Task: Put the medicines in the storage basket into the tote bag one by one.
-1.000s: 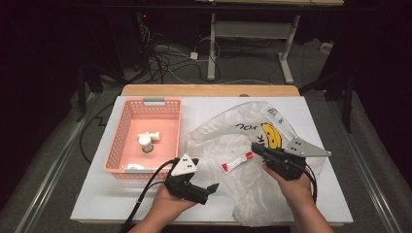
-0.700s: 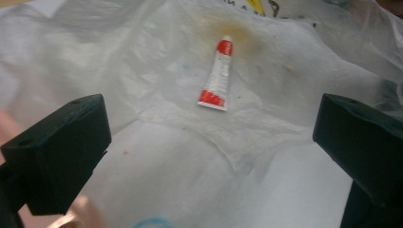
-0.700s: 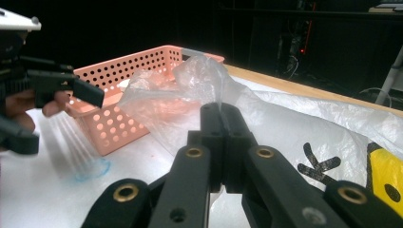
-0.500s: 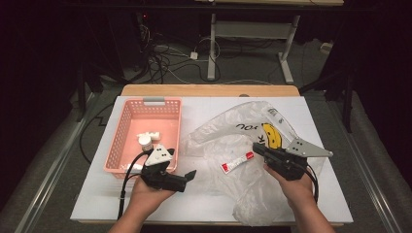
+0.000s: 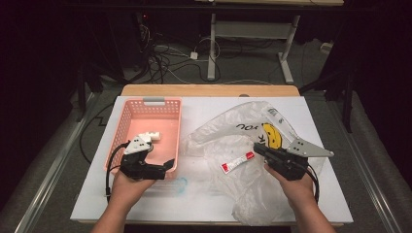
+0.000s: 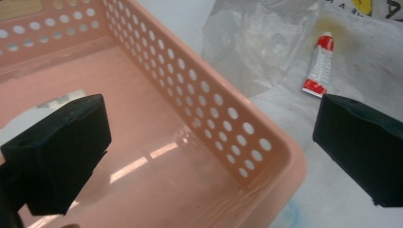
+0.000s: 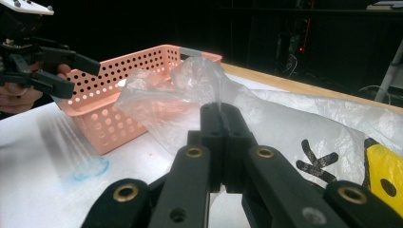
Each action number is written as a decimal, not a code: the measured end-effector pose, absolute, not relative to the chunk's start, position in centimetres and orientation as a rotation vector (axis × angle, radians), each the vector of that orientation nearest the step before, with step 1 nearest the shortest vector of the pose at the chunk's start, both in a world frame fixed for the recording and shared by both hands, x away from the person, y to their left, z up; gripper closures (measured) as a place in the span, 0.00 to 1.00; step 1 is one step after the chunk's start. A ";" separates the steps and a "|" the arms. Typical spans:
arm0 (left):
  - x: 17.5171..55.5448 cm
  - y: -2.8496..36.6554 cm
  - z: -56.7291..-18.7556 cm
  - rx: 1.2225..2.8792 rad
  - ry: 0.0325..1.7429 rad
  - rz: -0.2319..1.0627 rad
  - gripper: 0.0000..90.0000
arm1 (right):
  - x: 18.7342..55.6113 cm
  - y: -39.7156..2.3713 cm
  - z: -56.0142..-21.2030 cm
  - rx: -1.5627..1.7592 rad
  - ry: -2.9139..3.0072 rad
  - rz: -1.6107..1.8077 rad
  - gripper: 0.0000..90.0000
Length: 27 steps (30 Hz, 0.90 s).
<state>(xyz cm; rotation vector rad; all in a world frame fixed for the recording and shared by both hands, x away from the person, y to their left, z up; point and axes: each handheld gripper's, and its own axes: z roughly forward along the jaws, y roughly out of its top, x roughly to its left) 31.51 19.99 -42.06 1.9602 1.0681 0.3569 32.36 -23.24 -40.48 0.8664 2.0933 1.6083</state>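
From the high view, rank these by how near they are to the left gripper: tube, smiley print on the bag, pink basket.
1. Pink basket: the left gripper hangs over its near right corner.
2. Tube: to the right, lying on the clear bag mid-table.
3. Smiley print: farthest, right and farther back on the bag, by the right gripper.

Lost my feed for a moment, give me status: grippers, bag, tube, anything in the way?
Left gripper open over pink basket's near right corner. Right gripper shut on plastic bag film. Red-and-white tube lies inside the bag, ungripped. Nothing blocking.
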 end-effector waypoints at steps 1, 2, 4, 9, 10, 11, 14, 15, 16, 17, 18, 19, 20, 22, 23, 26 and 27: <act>31.5 20.3 -42.0 1.958 1.076 0.367 0.00 | 32.4 -23.2 -40.5 0.867 2.094 1.609 1.00; 31.6 20.5 -42.0 1.951 1.084 0.369 0.00 | 32.4 -23.2 -40.5 0.868 2.094 1.609 1.00; 31.7 21.1 -42.0 1.945 1.094 0.367 0.00 | 32.4 -23.2 -40.5 0.869 2.094 1.611 1.00; 31.9 22.5 -42.1 1.929 1.141 0.388 0.00 | 32.4 -23.3 -40.5 0.867 2.093 1.609 1.00; 31.9 22.8 -42.2 1.923 1.151 0.392 0.00 | 32.4 -23.3 -40.5 0.867 2.093 1.610 1.00; 32.0 23.1 -42.2 1.919 1.159 0.396 0.00 | 32.4 -23.3 -40.5 0.867 2.093 1.611 1.00; 32.0 24.2 -42.1 1.908 1.186 0.415 0.00 | 32.3 -23.3 -40.5 0.870 2.092 1.610 1.00; 32.0 24.6 -42.1 1.900 1.196 0.416 0.00 | 32.3 -23.3 -40.5 0.870 2.093 1.609 1.00; 32.0 24.9 -42.1 1.889 1.206 0.419 0.00 | 32.4 -23.3 -40.5 0.869 2.092 1.609 1.00; 32.0 25.3 -42.1 1.884 1.216 0.428 0.00 | 32.4 -23.3 -40.5 0.869 2.093 1.609 1.00; 32.0 25.7 -42.1 1.878 1.226 0.436 0.00 | 32.3 -23.3 -40.5 0.869 2.094 1.607 1.00; 32.0 26.0 -42.1 1.869 1.235 0.437 0.00 | 32.3 -23.3 -40.6 0.866 2.096 1.605 1.00; 32.0 26.3 -42.1 1.860 1.242 0.438 0.00 | 32.4 -23.3 -40.6 0.868 2.095 1.606 1.00; 32.0 26.7 -42.1 1.852 1.254 0.449 0.00 | 32.4 -23.3 -40.6 0.867 2.097 1.605 1.00; 32.0 26.9 -42.2 1.847 1.257 0.451 0.00 | 32.4 -23.2 -40.6 0.867 2.098 1.604 1.00; 32.0 27.1 -42.3 1.829 1.253 0.463 0.00 | 32.4 -23.2 -40.6 0.868 2.099 1.603 1.00; 32.0 27.0 -42.2 1.829 1.250 0.468 0.00 | 32.4 -23.2 -40.6 0.869 2.100 1.602 1.00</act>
